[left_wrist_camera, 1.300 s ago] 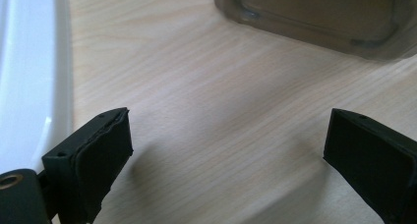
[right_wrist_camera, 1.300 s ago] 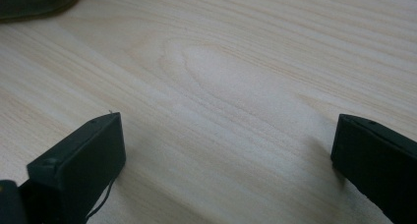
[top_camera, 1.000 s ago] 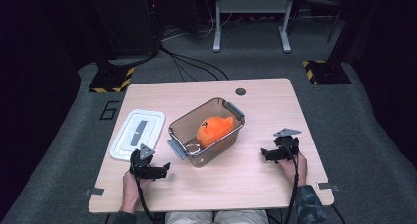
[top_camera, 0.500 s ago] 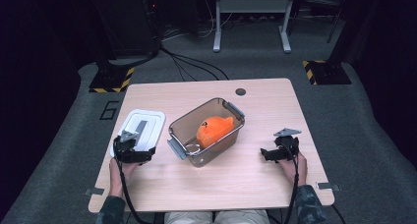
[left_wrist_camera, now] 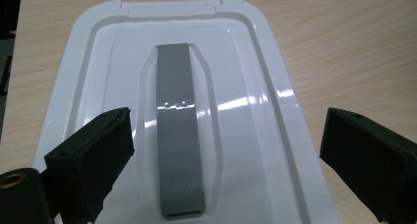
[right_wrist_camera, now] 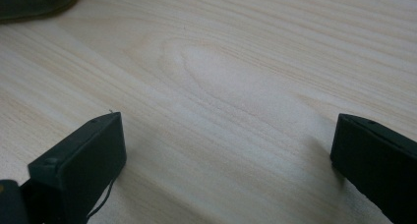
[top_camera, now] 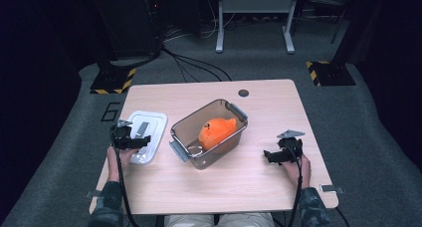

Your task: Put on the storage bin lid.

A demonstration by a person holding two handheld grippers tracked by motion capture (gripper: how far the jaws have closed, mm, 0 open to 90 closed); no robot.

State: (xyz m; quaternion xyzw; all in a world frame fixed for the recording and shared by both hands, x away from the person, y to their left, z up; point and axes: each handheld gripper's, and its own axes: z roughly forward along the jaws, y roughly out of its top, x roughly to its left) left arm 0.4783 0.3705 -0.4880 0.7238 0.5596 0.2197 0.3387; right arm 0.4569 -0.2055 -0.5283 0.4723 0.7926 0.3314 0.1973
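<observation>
Now the left gripper (top_camera: 130, 139) hangs over the white lid (top_camera: 146, 136), which lies flat on the wooden table (top_camera: 278, 107) just to the left of the clear tub (top_camera: 209, 133); in the left gripper view the jaws stand wide apart, one to each side of the lid's grey handle strip (left_wrist_camera: 180, 128), which runs lengthwise down the lid's (left_wrist_camera: 255, 111) sunken middle, and nothing is held between them. Whether the jaw tips touch the lid's surface cannot be told. The lid sits near the table's left edge, its long side roughly in line with that edge, apart from the tub by a narrow strip of bare wood. The tub stands uncovered at the middle of the table, turned at a slant, with grey latches at its two short ends, and an orange object (top_camera: 217, 130) lies inside it toward the far end. The right gripper (top_camera: 279, 154) is held low over the table on the right side, well apart from the tub; in the right gripper view its jaws are spread wide with only bare wood grain (right_wrist_camera: 231, 86) between them, gripping nothing
</observation>
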